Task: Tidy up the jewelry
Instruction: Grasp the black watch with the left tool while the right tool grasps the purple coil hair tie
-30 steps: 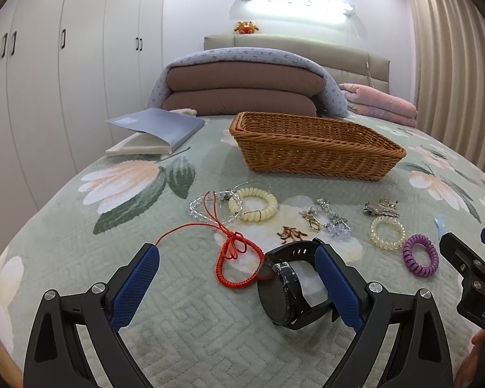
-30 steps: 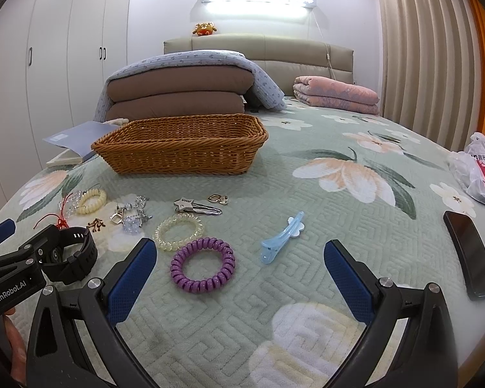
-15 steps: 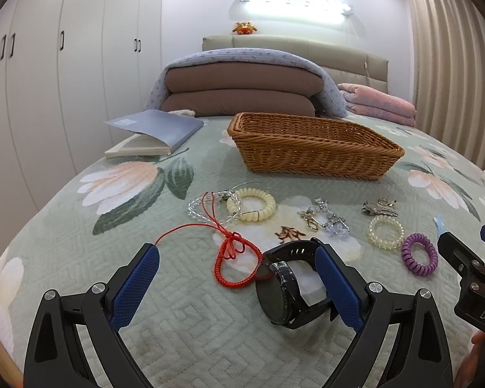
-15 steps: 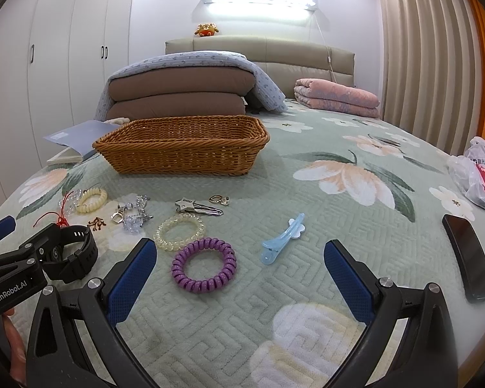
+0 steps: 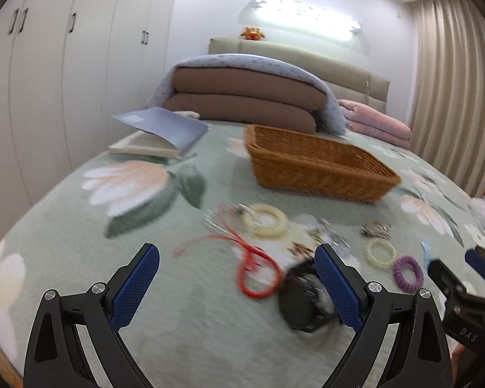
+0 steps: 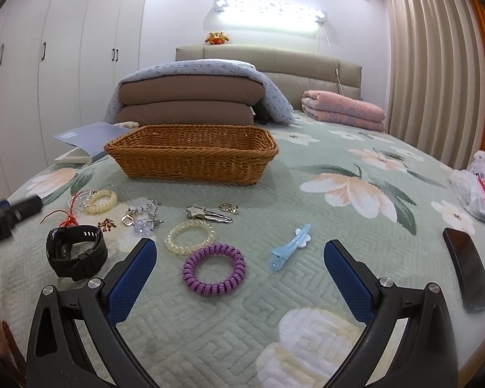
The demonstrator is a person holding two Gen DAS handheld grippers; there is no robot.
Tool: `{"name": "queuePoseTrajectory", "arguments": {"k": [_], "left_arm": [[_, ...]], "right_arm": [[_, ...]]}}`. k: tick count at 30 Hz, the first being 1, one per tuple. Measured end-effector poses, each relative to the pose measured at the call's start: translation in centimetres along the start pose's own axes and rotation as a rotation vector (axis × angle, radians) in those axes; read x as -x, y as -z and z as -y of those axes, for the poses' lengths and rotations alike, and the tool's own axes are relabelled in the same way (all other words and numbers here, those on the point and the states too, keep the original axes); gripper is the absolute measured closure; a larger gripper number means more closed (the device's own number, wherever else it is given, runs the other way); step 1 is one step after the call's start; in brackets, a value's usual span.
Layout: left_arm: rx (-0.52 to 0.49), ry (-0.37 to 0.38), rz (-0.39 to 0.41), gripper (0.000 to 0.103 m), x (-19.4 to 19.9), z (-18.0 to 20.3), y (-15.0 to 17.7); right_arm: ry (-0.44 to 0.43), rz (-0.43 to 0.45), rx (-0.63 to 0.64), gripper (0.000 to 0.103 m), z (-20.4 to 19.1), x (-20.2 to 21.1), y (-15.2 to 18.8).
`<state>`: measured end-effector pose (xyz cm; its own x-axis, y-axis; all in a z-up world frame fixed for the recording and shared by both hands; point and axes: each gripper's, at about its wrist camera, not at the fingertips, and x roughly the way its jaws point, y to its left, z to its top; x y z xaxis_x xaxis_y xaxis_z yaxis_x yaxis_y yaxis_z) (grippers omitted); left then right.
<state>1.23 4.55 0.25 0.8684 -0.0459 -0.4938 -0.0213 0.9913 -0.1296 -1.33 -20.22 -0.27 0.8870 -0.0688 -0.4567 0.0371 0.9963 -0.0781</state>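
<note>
The watch (image 6: 76,252) lies on the bedspread (image 6: 307,226), just beside my left gripper's (image 5: 239,286) right finger; I can't tell if they touch. Both grippers gape wide, holding nothing. My right gripper (image 6: 241,273) hovers over the purple coil (image 6: 214,269). The basket (image 6: 190,153) sits beyond the scattered jewelry.

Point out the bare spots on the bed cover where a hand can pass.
Bare cover lies between the blue hair clip and the black phone, and right of the wicker basket. It is crowded from the black watch across to the purple coil tie.
</note>
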Motion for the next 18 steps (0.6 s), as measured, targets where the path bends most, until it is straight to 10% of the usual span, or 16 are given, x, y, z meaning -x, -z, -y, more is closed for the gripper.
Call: {"name": "queuePoseTrajectory", "arguments": {"k": [8, 11, 18], "left_arm": [[0.021, 0.137, -0.056, 0.017, 0.6, -2.4, -0.9], [0.004, 0.209, -0.119, 0.023, 0.0, -0.5, -0.4], [0.037, 0.278, -0.212, 0.032, -1.4, 2.5, 1.3]], "right_arm": [[-0.034, 0.018, -0.024, 0.020, 0.6, 0.6, -0.4], [-0.040, -0.025, -0.045, 0.053, 1.8, 0.4, -0.6], [-0.159, -0.168, -0.125, 0.056, 4.4, -2.0, -1.0]]}}
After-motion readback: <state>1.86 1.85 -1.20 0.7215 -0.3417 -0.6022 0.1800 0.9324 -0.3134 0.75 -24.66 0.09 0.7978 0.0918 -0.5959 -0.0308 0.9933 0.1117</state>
